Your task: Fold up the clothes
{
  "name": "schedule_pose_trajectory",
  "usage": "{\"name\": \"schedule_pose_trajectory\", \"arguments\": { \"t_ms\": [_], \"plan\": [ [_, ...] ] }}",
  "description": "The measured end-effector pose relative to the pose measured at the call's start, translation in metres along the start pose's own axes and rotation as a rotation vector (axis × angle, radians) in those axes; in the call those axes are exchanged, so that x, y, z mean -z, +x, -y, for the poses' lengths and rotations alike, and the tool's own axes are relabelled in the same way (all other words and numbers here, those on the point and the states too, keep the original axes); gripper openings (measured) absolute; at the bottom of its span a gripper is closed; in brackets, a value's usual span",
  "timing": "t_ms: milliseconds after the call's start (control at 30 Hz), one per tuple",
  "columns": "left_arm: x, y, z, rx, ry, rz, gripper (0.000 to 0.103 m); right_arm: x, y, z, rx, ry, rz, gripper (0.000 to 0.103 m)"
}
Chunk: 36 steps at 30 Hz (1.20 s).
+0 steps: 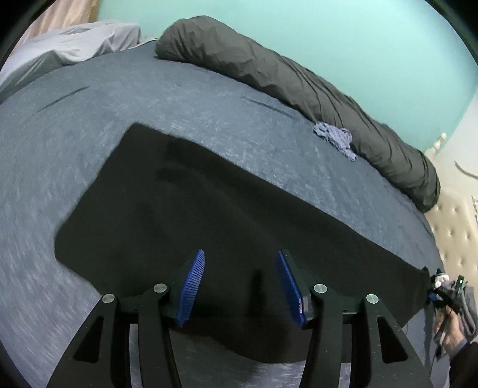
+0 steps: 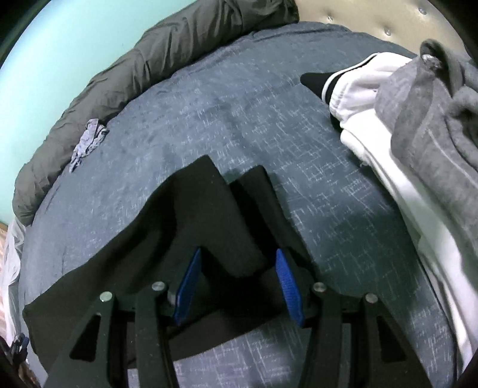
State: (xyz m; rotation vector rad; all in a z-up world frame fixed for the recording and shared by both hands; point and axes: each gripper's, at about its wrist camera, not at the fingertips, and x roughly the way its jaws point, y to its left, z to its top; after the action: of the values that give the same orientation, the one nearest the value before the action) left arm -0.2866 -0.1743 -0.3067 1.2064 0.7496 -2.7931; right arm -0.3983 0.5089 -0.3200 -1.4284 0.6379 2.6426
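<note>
Black garment (image 1: 209,215) lies spread flat on the blue-grey bedspread (image 1: 209,101), one long edge running toward the headboard side; in the right wrist view its near end (image 2: 209,215) shows two flaps with a notch between them, lying on the cover.

Left gripper (image 1: 240,283) hovers over the near edge of the black garment, jaws standing moderately apart, blue pads (image 1: 191,286) clear of the cloth, nothing clamped.

Right gripper (image 2: 236,280) sits low over the garment's notched end; jaws part-way apart; black cloth lies between the blue pads (image 2: 286,286), but pads not seen pressing on it; grip not evident.

In the left wrist view the right gripper shows small at the far right edge, at the garment's corner, with a person's hand (image 1: 448,334) on it; too small there to read the jaws.

Dark grey rolled duvet (image 1: 298,74) lies along the far side of the bed by the teal wall (image 1: 328,29); small crumpled blue cloth (image 1: 337,137) just beside it; pale grey pillow (image 1: 74,44) at one end.

White garment with black stripes (image 2: 358,98) and grey fleecy garment (image 2: 433,119) piled on the bed, apart from the black one; cream tufted headboard (image 2: 373,18) behind.
</note>
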Motion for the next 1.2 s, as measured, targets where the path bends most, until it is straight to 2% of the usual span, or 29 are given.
{"name": "schedule_pose_trajectory", "arguments": {
  "t_ms": [33, 67, 200, 267, 367, 533, 567, 633, 667, 700, 800, 900, 1033, 1133, 1167, 1200],
  "plan": [
    [0.006, 0.001, 0.001, 0.007, -0.013, 0.002, 0.055, 0.001, -0.001, -0.001, 0.004, -0.007, 0.009, 0.037],
    [0.012, 0.003, 0.003, 0.010, -0.013, 0.004, 0.055, 0.001, -0.001, -0.001, 0.014, -0.019, 0.015, 0.022],
    [0.031, 0.009, 0.009, 0.021, 0.000, 0.012, 0.055, 0.000, -0.013, -0.001, 0.017, -0.063, 0.056, 0.007],
    [0.035, 0.015, 0.011, 0.028, 0.009, -0.010, 0.055, -0.005, -0.027, 0.003, 0.021, -0.081, 0.086, 0.006],
    [0.037, 0.016, 0.017, 0.022, 0.043, -0.011, 0.055, -0.011, -0.040, 0.008, 0.049, -0.110, 0.079, 0.006],
    [0.039, 0.013, 0.021, 0.035, 0.055, -0.011, 0.055, -0.001, -0.022, 0.011, 0.128, -0.150, -0.011, 0.007],
    [0.039, 0.012, 0.021, 0.036, 0.056, -0.009, 0.055, 0.001, -0.018, 0.012, 0.137, -0.143, -0.016, 0.008],
    [0.038, 0.011, 0.022, 0.036, 0.059, -0.003, 0.055, 0.004, -0.017, 0.017, 0.168, -0.114, 0.007, 0.018],
    [0.038, 0.011, 0.023, 0.037, 0.061, -0.001, 0.055, 0.006, -0.020, 0.020, 0.190, -0.103, 0.029, 0.027],
    [0.038, 0.011, 0.024, 0.037, 0.062, 0.001, 0.055, 0.007, -0.024, 0.022, 0.208, -0.099, 0.056, 0.028],
    [0.037, 0.013, 0.024, 0.039, 0.062, 0.003, 0.055, 0.012, -0.043, 0.019, 0.246, -0.154, 0.143, 0.028],
    [0.037, 0.014, 0.023, 0.040, 0.057, 0.001, 0.055, 0.020, -0.056, 0.007, 0.174, -0.230, 0.193, 0.028],
    [0.039, 0.014, 0.022, 0.039, 0.050, -0.003, 0.055, 0.031, -0.042, -0.014, 0.114, -0.309, 0.132, 0.027],
    [0.038, 0.010, 0.016, 0.039, 0.039, 0.002, 0.055, 0.035, -0.019, -0.014, 0.169, -0.309, 0.075, 0.022],
    [0.037, 0.009, 0.015, 0.040, 0.036, 0.004, 0.055, 0.033, -0.015, -0.007, 0.193, -0.278, 0.068, 0.013],
    [0.036, 0.007, 0.012, 0.039, 0.028, 0.006, 0.055, 0.031, -0.016, -0.001, 0.208, -0.240, 0.076, 0.011]
  ]
}}
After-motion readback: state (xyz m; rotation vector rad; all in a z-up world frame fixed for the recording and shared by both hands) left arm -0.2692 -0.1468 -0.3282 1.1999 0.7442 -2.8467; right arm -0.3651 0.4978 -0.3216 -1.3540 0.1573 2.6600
